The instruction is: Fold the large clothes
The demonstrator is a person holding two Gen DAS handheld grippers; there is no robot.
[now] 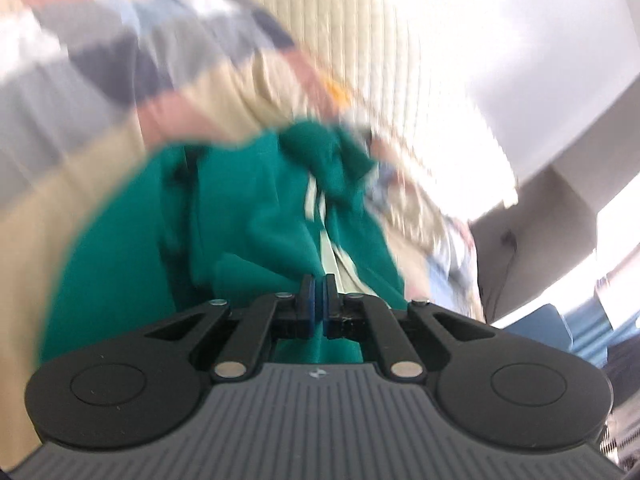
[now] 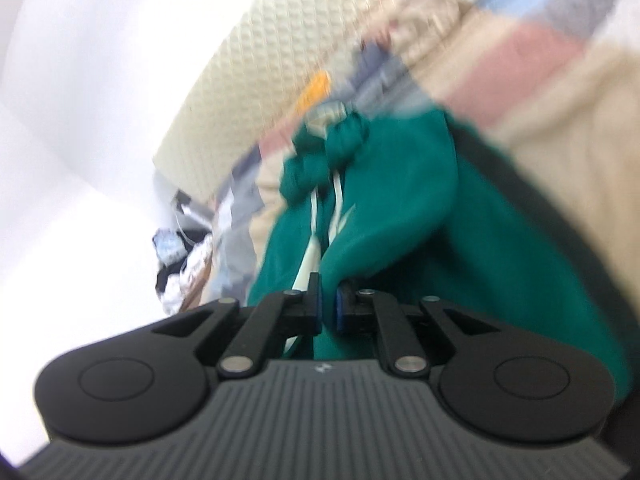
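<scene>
Green garment (image 1: 248, 216) with white drawstrings (image 2: 313, 216), patchwork bedspread (image 1: 120, 60).

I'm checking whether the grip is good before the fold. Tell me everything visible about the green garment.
The teal-green, soft fleece-like garment looks like a hooded sweatshirt: pale white drawstrings hang from a bunched part at its far end. It is crumpled and creased, not flat, lying on a beige, pink and grey patchwork bedcover. The left gripper and right gripper each pinch a fold of its near edge. Motion blur hides finer detail.

Green garment (image 1: 248, 216), crumpled, with pale drawstrings (image 2: 312, 220).
Teal-green fabric, bunched and knotted near its far end, draped in folds across a patchwork-patterned surface; image blurred.
</scene>
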